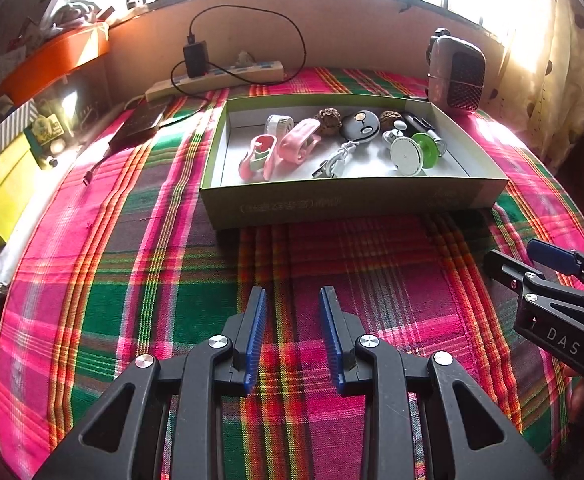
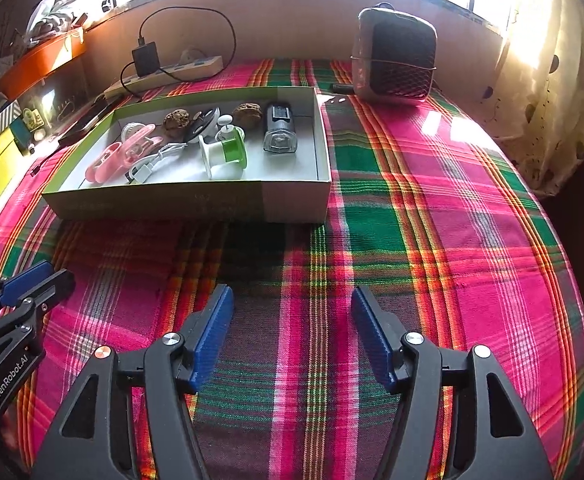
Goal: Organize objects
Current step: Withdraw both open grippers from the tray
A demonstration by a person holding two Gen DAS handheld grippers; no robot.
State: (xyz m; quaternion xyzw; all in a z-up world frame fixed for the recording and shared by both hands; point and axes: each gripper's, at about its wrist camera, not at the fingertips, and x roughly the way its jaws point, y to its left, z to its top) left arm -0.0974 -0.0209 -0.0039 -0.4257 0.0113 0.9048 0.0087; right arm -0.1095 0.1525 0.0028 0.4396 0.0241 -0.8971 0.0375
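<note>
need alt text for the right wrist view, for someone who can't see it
An open right gripper hangs empty over a pink and green plaid cloth, facing a shallow box that holds pink clips, a green and white spool and other small items. A mesh-fronted speaker stands behind, and the left gripper shows at the left edge.

Woven plaid cloth (image 1: pixel 140 264), matt, ribbed weave, lies under the fingers. Beyond the fingertips: cardboard box (image 1: pixel 331 200), matt outside, pale smooth inside. In it, glossy pink plastic clips (image 1: pixel 292 144), rough brown nuts (image 1: pixel 329 120), green-and-white plastic spool (image 2: pixel 224 152). Left gripper (image 1: pixel 292 300): matt black plastic, blue ridged pads (image 1: pixel 256 320), shiny metal pins (image 1: pixel 218 341).
</note>
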